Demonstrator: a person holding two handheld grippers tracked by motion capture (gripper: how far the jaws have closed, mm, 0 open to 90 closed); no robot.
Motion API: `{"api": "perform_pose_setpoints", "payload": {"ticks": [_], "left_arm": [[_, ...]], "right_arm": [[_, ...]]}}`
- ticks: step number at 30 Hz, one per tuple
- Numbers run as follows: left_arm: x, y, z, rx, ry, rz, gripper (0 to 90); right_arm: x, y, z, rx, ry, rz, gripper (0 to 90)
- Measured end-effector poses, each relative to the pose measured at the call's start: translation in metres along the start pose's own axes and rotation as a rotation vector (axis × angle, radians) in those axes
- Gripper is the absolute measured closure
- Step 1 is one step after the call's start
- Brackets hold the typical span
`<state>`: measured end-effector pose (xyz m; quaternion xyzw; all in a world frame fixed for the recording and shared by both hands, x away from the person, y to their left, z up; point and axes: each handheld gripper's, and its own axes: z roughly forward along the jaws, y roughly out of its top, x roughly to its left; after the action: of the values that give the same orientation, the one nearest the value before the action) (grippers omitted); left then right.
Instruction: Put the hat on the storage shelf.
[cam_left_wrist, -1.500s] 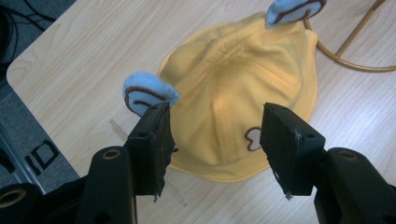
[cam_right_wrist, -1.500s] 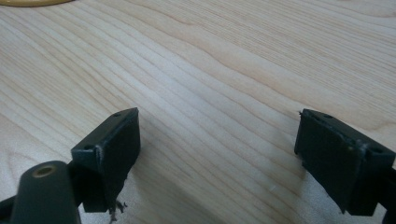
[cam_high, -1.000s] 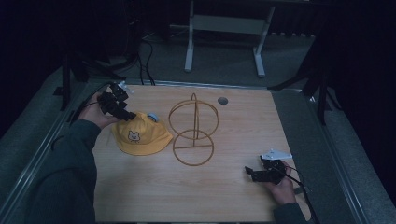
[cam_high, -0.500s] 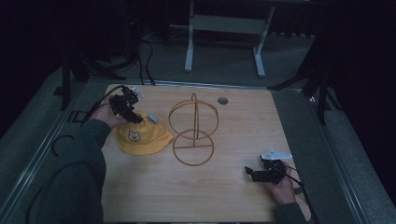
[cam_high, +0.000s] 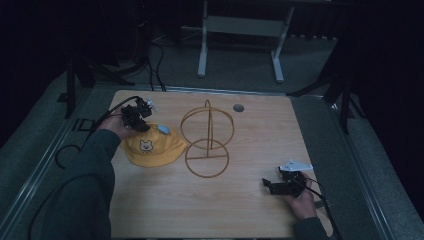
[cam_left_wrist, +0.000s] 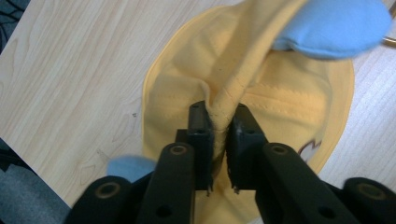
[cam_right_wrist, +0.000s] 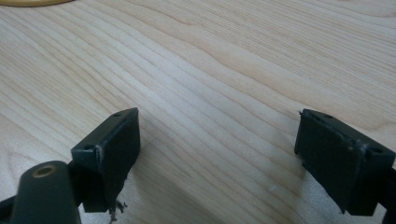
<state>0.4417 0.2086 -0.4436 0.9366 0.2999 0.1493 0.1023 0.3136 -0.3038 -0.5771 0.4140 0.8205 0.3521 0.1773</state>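
A yellow hat (cam_high: 150, 148) with a bear face and blue ears lies on the left of the wooden table (cam_high: 250, 145). My left gripper (cam_high: 142, 124) sits at the hat's far edge. Its jaws have just been closing, and in the left gripper view the gripper (cam_left_wrist: 219, 116) is shut on a raised fold of the yellow hat (cam_left_wrist: 285, 102), with a blue ear (cam_left_wrist: 331, 28) beyond. A gold wire stand (cam_high: 207, 145) rises mid-table. My right gripper (cam_high: 266, 186) rests near the front right; in its own view the gripper (cam_right_wrist: 219, 135) is open over bare wood.
A small grey disc (cam_high: 238, 107) lies near the table's far edge. A white metal frame (cam_high: 240, 30) stands on the floor beyond. Cables (cam_high: 65, 150) trail off the table's left side. Dark floor surrounds the table.
My left hand has moved right and down onto the hat's far edge, and its jaws have closed on a fold of fabric. The right hand has stayed put.
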Motion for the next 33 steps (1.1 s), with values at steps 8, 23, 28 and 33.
{"api": "perform_pose_setpoints", "payload": {"ticks": [8, 23, 28, 33], "left_arm": [[0.0, 0.004, -0.009, 0.003, -0.032, 0.009, 84.7], [0.005, 0.005, -0.036, -0.01, -0.051, 0.003, 84.7], [0.006, 0.005, -0.046, -0.029, -0.056, -0.001, 84.7], [0.006, 0.002, -0.053, -0.048, -0.07, 0.009, 84.6]], "right_arm": [[0.0, 0.0, 0.0, 0.0, 0.0, 0.0, 14.2], [0.0, 0.0, 0.0, 0.0, 0.0, -0.002, 14.2], [0.0, 0.0, 0.0, 0.0, 0.0, -0.001, 14.2], [0.0, 0.0, 0.0, 0.0, 0.0, 0.0, 14.2]]}}
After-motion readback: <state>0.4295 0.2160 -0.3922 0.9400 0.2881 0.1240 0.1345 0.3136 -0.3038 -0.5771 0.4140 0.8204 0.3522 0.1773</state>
